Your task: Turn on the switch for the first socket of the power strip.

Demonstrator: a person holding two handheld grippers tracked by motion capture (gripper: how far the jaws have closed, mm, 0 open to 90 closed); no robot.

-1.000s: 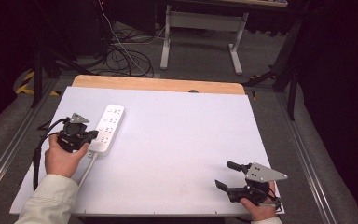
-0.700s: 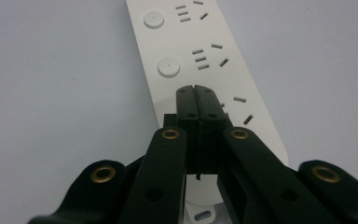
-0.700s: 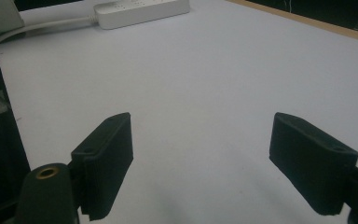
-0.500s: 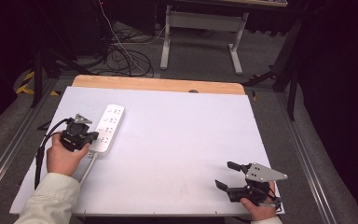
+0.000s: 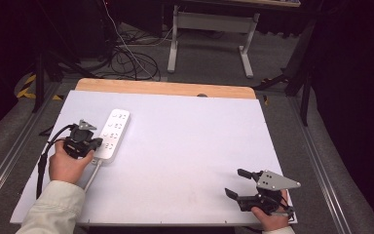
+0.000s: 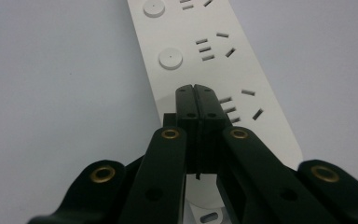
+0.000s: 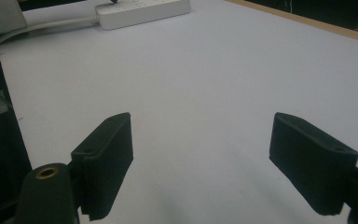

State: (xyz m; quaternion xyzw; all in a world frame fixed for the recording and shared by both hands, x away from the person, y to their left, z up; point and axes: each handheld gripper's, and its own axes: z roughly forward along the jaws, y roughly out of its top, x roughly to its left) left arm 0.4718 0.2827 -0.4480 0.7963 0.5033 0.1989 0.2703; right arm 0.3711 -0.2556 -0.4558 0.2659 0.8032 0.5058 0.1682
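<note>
Looking down from the high view: my left gripper (image 5: 93,142) sits at the near end of the white power strip (image 5: 113,133), on the left side of the table (image 5: 185,146); strip's long axis runs away from me, slightly rightward. My right gripper (image 5: 234,183) rests well apart, near the front right edge.

Left gripper view: jaws clenched together, empty, tips over the strip (image 6: 214,65) by its nearest socket and button.

Right gripper view: jaws released, wide; strip (image 7: 144,9) far off. Left hand is nearer.
</note>
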